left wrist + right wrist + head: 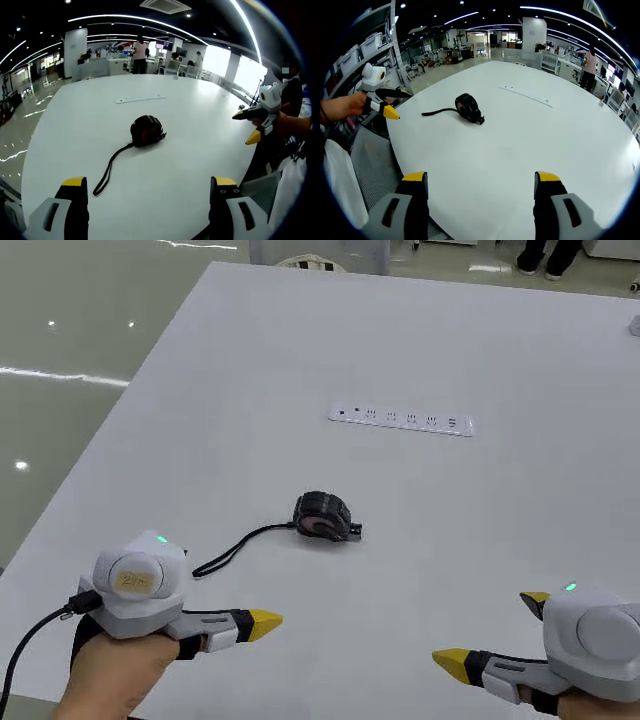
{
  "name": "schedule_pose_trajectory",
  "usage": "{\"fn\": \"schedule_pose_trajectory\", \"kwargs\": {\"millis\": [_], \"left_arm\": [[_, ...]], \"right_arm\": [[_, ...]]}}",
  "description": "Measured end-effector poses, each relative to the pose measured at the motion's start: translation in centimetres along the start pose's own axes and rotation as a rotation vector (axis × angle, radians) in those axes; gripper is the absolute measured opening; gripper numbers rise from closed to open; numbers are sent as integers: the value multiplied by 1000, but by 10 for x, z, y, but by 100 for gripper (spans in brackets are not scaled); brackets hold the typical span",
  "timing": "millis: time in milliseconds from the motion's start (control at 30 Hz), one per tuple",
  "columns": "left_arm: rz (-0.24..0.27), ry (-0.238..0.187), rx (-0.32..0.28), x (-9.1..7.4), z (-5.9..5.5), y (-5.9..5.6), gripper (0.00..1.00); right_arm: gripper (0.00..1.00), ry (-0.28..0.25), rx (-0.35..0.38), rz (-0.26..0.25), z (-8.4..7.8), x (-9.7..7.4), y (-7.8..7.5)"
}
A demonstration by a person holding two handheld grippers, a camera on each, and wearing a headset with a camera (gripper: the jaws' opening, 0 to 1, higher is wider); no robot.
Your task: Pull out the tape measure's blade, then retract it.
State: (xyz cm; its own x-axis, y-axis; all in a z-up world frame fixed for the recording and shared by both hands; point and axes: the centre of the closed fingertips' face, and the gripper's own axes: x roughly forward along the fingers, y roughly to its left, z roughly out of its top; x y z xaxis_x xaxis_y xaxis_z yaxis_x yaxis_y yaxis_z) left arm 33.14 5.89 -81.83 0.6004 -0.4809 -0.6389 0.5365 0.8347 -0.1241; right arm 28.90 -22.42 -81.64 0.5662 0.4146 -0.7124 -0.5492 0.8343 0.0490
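The left gripper (pixel 149 184), a white handheld tool with black fingers (pixel 75 200) tipped in yellow, has its jaws spread wide apart, holding nothing and touching nothing. The right gripper (pixel 481 177), of the same make, is likewise spread wide and empty, its yellow-tipped fingers (pixel 547 187) in the air above the near part of the large white table (pixel 300 360). Both sit low near the table's near edge, the left one towards the near-left corner, well apart from each other. The round black tape measure with a reddish side face (pixel 322 516) rests on the tabletop between and beyond them, nearer the left gripper, touched by neither. Its hook end sits at the mouth of the case, pointing right in the head view. A thin black wrist strap (pixel 235 548) trails from the case across the table towards the left gripper and ends in a loop. Farther back lies a long flat white power strip (pixel 401 419), well apart from the tape measure. Bare white surface surrounds the tape measure on all sides, and the table's left edge runs diagonally away.
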Motion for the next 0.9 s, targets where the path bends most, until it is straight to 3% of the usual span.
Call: {"fn": "schedule_pose_trajectory", "kwargs": {"millis": [900], "left_arm": [[-55,16,67,22,12,-1,100]], "right_arm": [[90,18,-76,47,9,18,0]]}}
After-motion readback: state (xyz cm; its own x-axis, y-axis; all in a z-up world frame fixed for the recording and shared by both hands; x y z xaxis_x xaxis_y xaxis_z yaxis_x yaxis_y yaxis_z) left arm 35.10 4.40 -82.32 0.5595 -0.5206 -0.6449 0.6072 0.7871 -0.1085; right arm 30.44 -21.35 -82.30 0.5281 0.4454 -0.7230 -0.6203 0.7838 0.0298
